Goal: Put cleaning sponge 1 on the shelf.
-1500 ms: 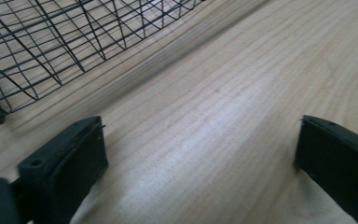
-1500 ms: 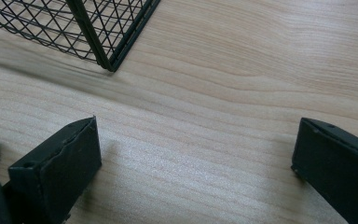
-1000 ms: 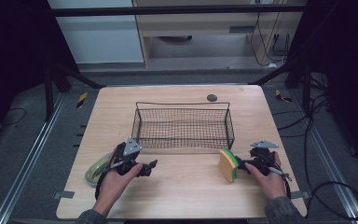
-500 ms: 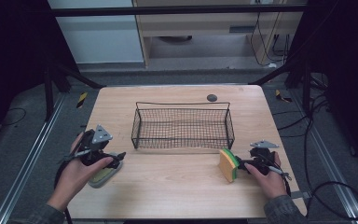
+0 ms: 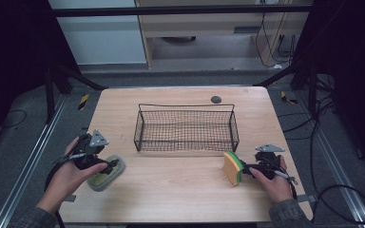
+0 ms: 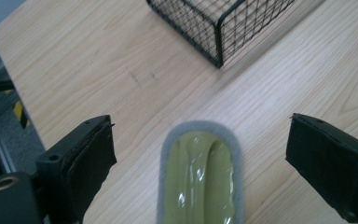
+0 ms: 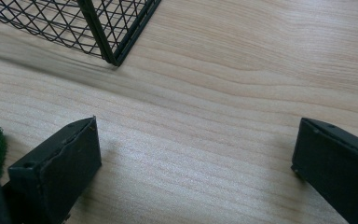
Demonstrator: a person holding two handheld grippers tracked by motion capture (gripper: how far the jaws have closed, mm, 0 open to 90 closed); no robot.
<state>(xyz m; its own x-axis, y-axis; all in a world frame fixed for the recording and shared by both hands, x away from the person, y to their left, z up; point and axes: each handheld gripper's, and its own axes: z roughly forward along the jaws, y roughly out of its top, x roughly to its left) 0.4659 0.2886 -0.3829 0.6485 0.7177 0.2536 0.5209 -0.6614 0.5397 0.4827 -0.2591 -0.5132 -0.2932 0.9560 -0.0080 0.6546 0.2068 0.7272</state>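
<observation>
Scrubber (image 6: 199, 179) lies between the left gripper's (image 6: 200, 158) spread jaws, untouched; next, closing on it, judging by the basket (image 5: 185, 128) nearby

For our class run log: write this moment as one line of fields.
left hand-held gripper: open, over green scrub pad | right hand-held gripper: open, beside sponge | wire basket: empty

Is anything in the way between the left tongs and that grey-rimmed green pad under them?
Nothing visible. The left tongs stand open with the green pad lying flat on the table between the jaws, pads not touching it. The wire basket sits farther off, beyond the pad.
</observation>
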